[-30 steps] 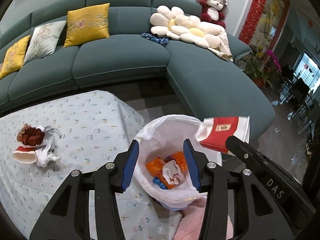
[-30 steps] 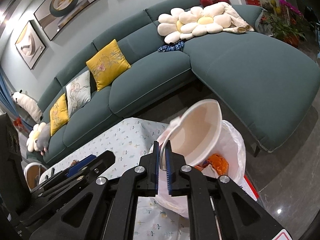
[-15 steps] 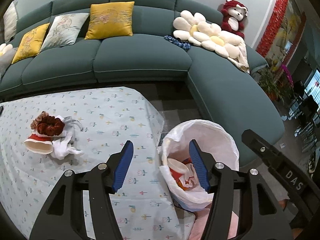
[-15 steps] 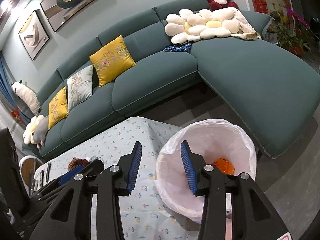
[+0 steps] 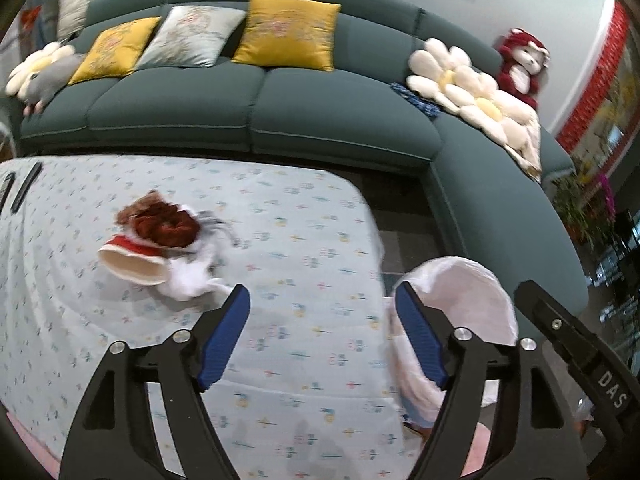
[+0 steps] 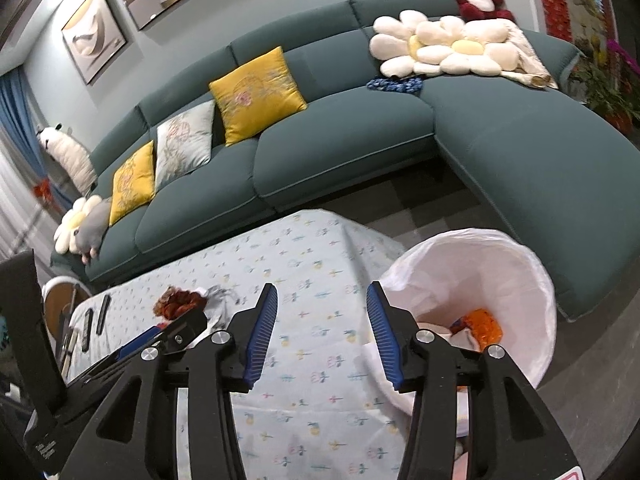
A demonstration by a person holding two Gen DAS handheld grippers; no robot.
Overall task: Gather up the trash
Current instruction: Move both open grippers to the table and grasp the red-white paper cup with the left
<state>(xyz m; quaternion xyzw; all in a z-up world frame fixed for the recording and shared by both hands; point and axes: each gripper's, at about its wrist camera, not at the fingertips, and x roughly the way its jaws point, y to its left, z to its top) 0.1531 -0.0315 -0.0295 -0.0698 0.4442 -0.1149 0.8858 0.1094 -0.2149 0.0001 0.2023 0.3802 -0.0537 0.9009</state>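
A pile of trash (image 5: 160,246), a tipped red paper cup with brown-red scraps and white crumpled paper, lies on the patterned tablecloth (image 5: 304,240); it also shows in the right wrist view (image 6: 180,304). A bin lined with a white bag (image 6: 484,280) stands at the table's right end, holding orange and white trash (image 6: 480,324); the bag also shows in the left wrist view (image 5: 460,300). My left gripper (image 5: 322,300) is open and empty over the table, right of the pile. My right gripper (image 6: 322,292) is open and empty between table and bin.
A teal corner sofa (image 5: 340,120) with yellow and grey cushions (image 5: 286,30), flower pillows (image 5: 460,80) and a red plush bear (image 5: 522,64) runs behind the table. Dark remotes (image 6: 94,320) lie at the table's left end. Potted plants (image 5: 584,208) stand at far right.
My right gripper opened and let a paper bowl and red box drop into the bin. Both grippers have swung left, away from the bin, toward the trash pile on the table.
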